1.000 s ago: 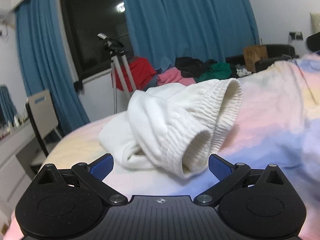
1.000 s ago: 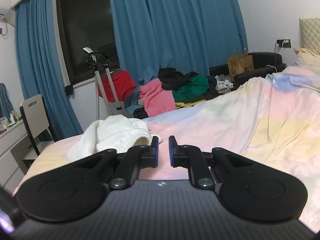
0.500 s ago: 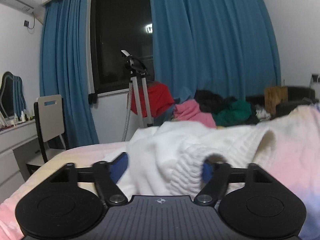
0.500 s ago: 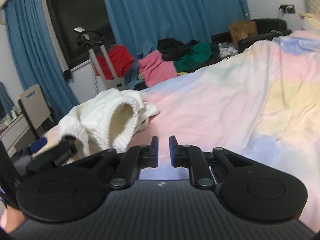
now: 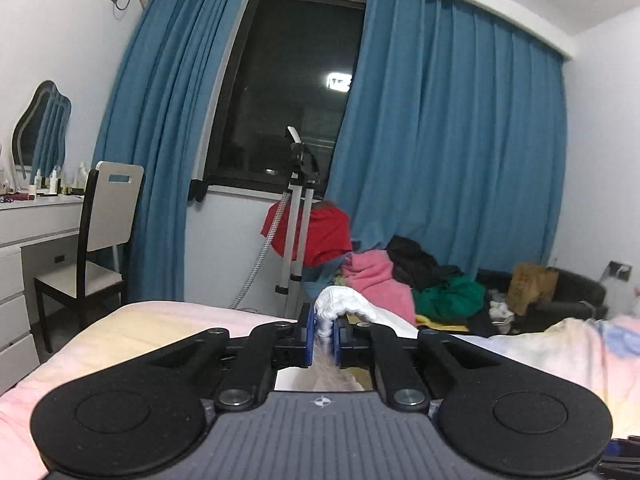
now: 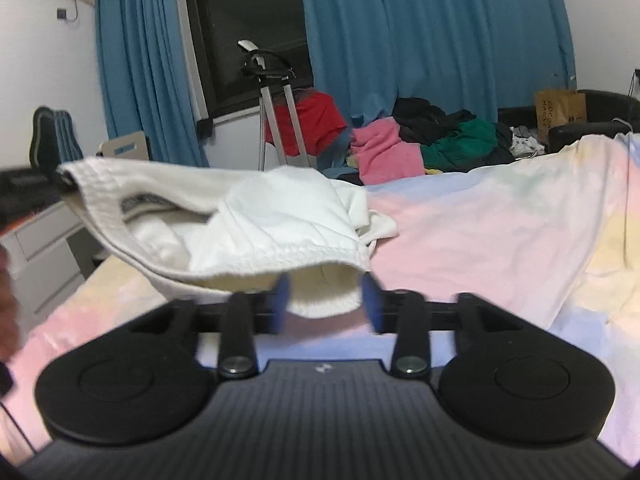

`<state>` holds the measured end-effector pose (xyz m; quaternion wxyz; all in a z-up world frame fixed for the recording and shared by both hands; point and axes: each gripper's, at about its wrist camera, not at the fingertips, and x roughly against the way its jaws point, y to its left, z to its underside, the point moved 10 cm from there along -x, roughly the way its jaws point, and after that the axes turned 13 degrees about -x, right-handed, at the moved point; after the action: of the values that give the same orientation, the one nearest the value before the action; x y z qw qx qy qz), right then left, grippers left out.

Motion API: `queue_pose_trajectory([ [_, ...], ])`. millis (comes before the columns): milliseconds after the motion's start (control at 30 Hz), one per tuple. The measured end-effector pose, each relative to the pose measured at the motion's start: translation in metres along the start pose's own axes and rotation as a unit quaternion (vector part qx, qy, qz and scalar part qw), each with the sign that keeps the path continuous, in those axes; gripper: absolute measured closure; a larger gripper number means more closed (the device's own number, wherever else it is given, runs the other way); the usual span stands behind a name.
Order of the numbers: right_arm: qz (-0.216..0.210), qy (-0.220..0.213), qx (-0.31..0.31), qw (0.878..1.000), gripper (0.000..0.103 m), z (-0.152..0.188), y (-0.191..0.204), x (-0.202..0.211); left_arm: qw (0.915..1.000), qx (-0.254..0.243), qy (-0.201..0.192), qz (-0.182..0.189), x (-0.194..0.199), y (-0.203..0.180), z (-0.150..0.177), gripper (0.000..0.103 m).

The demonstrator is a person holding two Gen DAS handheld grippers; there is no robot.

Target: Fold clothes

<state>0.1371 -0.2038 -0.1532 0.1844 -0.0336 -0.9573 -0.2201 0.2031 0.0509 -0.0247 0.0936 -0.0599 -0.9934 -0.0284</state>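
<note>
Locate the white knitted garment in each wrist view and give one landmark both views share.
Left wrist view: the white knitted garment sits at lower centre, a ribbed fold pinched between the jaws of the left gripper.
Right wrist view: it spreads across centre-left, lifted at its left corner, its cuff between the open jaws of the right gripper.
Shared landmark: the pink cloth in the clothes pile by the blue curtain.
</note>
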Motion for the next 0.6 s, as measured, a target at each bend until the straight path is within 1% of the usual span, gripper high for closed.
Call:
queue_pose_trajectory([
  [33, 0.004, 0.006, 0.000, 1.000, 0.045, 0.003, 0.002, 0.001, 0.9999, 0.010, 0.003, 0.000, 0.002, 0.010, 0.001, 0.093],
  [133, 0.017, 0.033, 0.010, 0.999, 0.046, 0.014, 0.009, -0.001, 0.9991, 0.039, 0.013, -0.001, 0.010, 0.038, 0.005, 0.093],
  [233, 0.030, 0.067, 0.027, 0.997, 0.046, 0.031, 0.015, -0.011, 0.9974, 0.068, 0.023, -0.001, 0.017, 0.067, 0.008, 0.093],
  [333, 0.026, 0.111, 0.040, 0.993, 0.046, 0.055, 0.024, -0.027, 0.9947, 0.098, 0.032, -0.002, 0.024, 0.095, 0.012, 0.093],
  [400, 0.018, 0.136, 0.036, 0.990, 0.046, 0.070, 0.031, -0.037, 0.9923, 0.117, 0.039, -0.002, 0.029, 0.114, 0.014, 0.093],
  [467, 0.002, 0.145, 0.035, 0.989, 0.046, 0.079, 0.041, -0.050, 0.9903, 0.130, 0.047, -0.004, 0.030, 0.130, 0.019, 0.093],
  [600, -0.010, 0.140, 0.053, 0.989, 0.047, 0.086, 0.056, -0.082, 0.9887, 0.131, 0.071, -0.017, 0.019, 0.146, 0.035, 0.093],
])
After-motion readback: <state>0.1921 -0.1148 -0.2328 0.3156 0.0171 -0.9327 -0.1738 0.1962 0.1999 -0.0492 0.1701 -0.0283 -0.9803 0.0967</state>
